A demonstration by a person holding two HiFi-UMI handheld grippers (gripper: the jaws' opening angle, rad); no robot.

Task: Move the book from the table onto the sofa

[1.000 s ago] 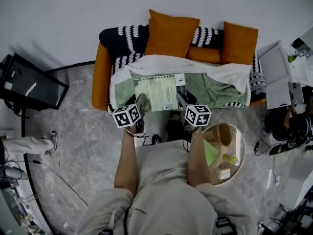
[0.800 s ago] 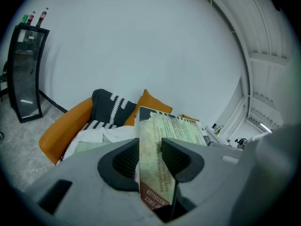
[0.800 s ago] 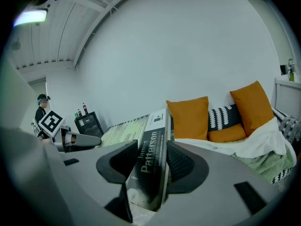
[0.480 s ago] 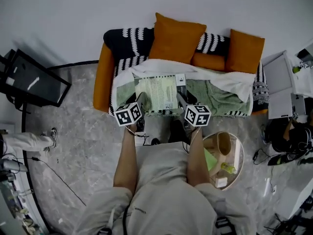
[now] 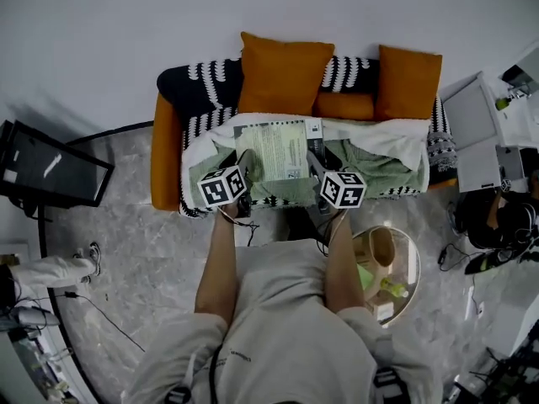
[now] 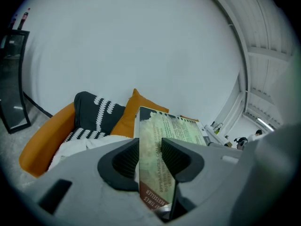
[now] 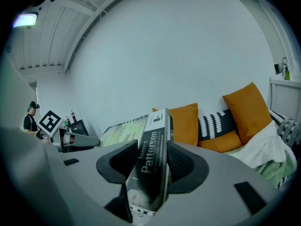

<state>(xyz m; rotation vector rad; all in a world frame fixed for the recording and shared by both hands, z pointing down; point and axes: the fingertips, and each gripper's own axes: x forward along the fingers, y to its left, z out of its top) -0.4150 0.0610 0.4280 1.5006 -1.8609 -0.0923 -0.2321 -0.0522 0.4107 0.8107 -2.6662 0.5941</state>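
Observation:
Both grippers hold the pale green book [image 5: 271, 150] flat above the seat of the orange sofa [image 5: 166, 154]. My left gripper [image 5: 244, 165] is shut on the book's left edge, and my right gripper [image 5: 313, 160] is shut on its dark spine side. In the left gripper view the book [image 6: 162, 133] stands on edge between the pads of the left gripper [image 6: 150, 158]. The right gripper view shows the printed spine of the book [image 7: 151, 157] clamped in the right gripper [image 7: 153, 161], with orange cushions [image 7: 247, 109] behind.
White and green blankets [image 5: 379, 154] and a black-and-white throw [image 5: 189, 82] cover the sofa. Orange cushions [image 5: 282, 74] lean on its back. A round table [image 5: 411, 263] with small items is at my right, a black screen [image 5: 46, 171] at left, white furniture [image 5: 476, 129] at right.
Both grippers and the book have moved farther over the sofa seat, toward the back cushions. The grip on the book looks the same.

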